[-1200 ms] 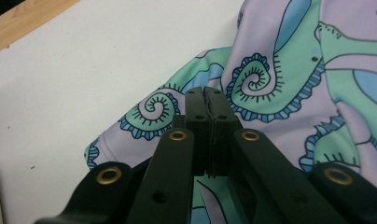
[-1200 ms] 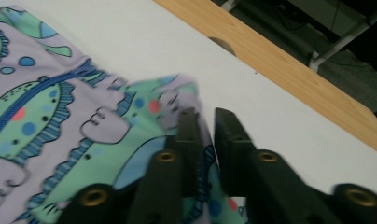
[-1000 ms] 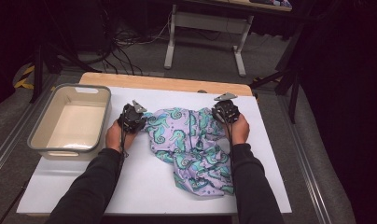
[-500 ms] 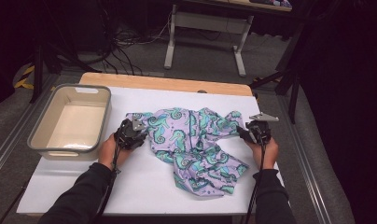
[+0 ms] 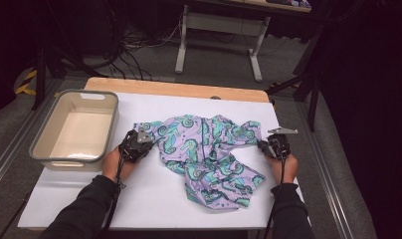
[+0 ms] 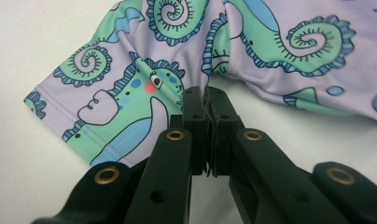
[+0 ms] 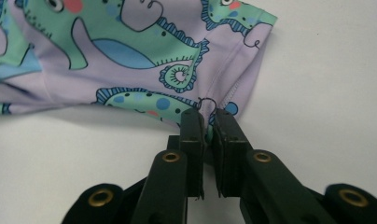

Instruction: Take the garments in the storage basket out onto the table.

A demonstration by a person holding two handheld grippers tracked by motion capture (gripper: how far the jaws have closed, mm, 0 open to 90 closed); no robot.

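Observation:
A lilac shirt [image 5: 204, 149] printed with green seahorses lies crumpled on the white tabletop [image 5: 154, 199]. My left gripper [image 5: 150, 142] sits at the shirt's left sleeve. In the left gripper view its jaws [image 6: 207, 93] have just been closing and now pinch a fold of the shirt [image 6: 130, 93] at their tips. My right gripper [image 5: 261, 144] is at the right sleeve. In the right gripper view its jaws [image 7: 208, 114] have just been closing too, with the hem of the shirt [image 7: 130, 51] caught between the pads.
A grey-rimmed beige tub [image 5: 64, 162] stands empty at the table's left side, close to my left hand. A wooden strip [image 5: 179, 89] runs along the far edge. Beyond it are cables and a metal frame [image 5: 181, 45] on the floor.
My right gripper swung out to the right and down to the sleeve, and the shirt spread wider. My left gripper shifted slightly nearer. Both sets of jaws closed on the cloth.

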